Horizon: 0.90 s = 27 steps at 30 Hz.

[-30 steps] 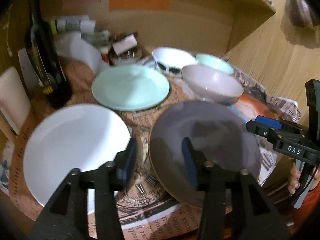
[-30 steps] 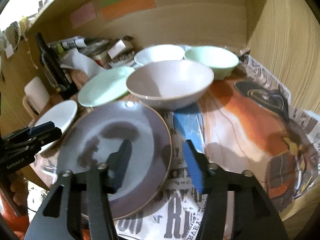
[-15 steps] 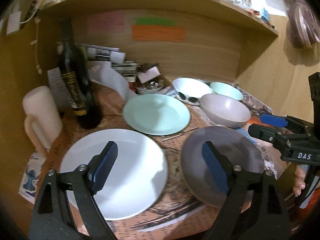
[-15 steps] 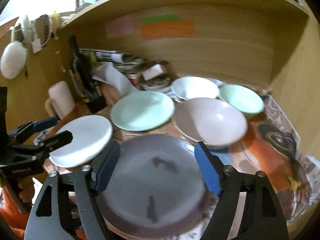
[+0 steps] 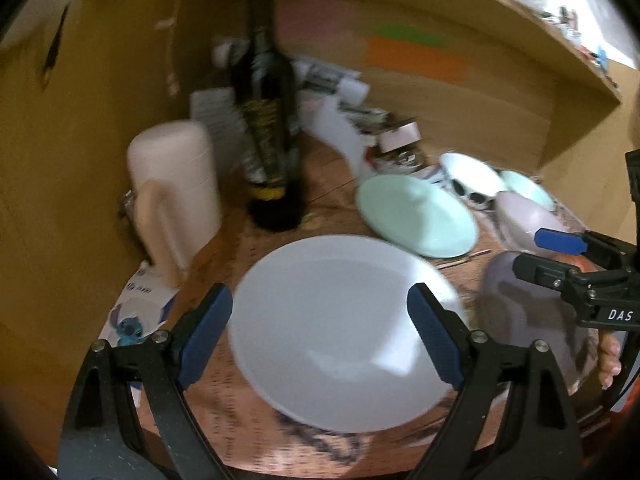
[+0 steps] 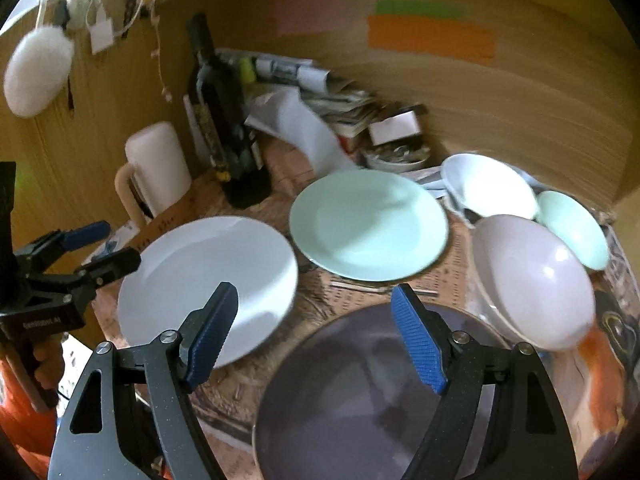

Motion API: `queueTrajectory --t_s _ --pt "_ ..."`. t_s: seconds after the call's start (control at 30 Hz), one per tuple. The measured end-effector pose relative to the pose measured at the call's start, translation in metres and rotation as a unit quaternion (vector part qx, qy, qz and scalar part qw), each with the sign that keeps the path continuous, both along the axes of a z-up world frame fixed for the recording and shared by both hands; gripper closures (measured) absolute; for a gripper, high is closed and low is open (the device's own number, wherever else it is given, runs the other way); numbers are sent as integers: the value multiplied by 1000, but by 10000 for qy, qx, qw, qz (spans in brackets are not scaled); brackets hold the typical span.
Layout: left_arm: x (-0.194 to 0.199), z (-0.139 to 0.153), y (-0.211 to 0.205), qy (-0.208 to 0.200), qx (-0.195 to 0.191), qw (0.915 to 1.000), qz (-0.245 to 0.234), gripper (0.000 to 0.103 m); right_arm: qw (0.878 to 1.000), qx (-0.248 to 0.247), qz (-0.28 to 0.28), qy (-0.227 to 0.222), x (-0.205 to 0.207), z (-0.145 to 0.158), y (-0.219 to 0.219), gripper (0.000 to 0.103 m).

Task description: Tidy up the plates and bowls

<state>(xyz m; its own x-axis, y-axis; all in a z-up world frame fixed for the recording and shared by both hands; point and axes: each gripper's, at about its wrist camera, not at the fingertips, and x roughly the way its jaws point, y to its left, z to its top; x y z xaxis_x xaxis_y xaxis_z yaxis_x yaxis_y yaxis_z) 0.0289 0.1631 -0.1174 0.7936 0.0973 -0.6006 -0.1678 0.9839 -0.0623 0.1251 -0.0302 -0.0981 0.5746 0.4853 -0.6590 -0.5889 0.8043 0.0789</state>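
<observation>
A white plate (image 5: 340,312) (image 6: 208,280) lies front left, a mint plate (image 5: 416,216) (image 6: 368,224) behind it, a grey plate (image 5: 528,312) (image 6: 360,392) front right. A lilac bowl (image 6: 532,276) (image 5: 524,216), a white bowl (image 6: 488,188) (image 5: 468,172) and a mint bowl (image 6: 576,228) (image 5: 528,188) stand at the right. My left gripper (image 5: 320,340) (image 6: 96,248) is open and empty over the white plate. My right gripper (image 6: 316,340) (image 5: 548,256) is open and empty over the grey plate's far rim.
A dark bottle (image 5: 268,148) (image 6: 224,128) and a cream mug (image 5: 172,192) (image 6: 152,172) stand at the back left. Papers, a small box (image 6: 396,124) and a dish of clutter sit against the wooden back wall. Newspaper covers the table (image 6: 452,272).
Both grippers opened wide over the second. My left gripper swung left from the grey plate to above the white plate. My right gripper pulled back and turned left.
</observation>
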Motion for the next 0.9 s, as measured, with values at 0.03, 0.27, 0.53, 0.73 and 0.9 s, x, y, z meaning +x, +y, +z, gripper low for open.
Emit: queueTrajectory --t_s 0.03,0.27,0.53,0.73,0.9 --pt "0 -4 6 42 -2 10000 76 13 10000 -66 35 58 3 -4 7 26" --pt "1 -31 41 335 -131 9986 396 13 9978 -301 171 559 20 -27 30 44" --pt "-2 -47 69 544 -587 9960 385 43 9922 -433 86 1169 41 -51 43 73" --pt "7 -58 75 774 -992 9920 125 63 9895 -435 59 1380 45 -60 46 74" --pt "13 -61 70 852 -1116 9900 -124 67 9885 -467 160 1429 47 -62 53 74"
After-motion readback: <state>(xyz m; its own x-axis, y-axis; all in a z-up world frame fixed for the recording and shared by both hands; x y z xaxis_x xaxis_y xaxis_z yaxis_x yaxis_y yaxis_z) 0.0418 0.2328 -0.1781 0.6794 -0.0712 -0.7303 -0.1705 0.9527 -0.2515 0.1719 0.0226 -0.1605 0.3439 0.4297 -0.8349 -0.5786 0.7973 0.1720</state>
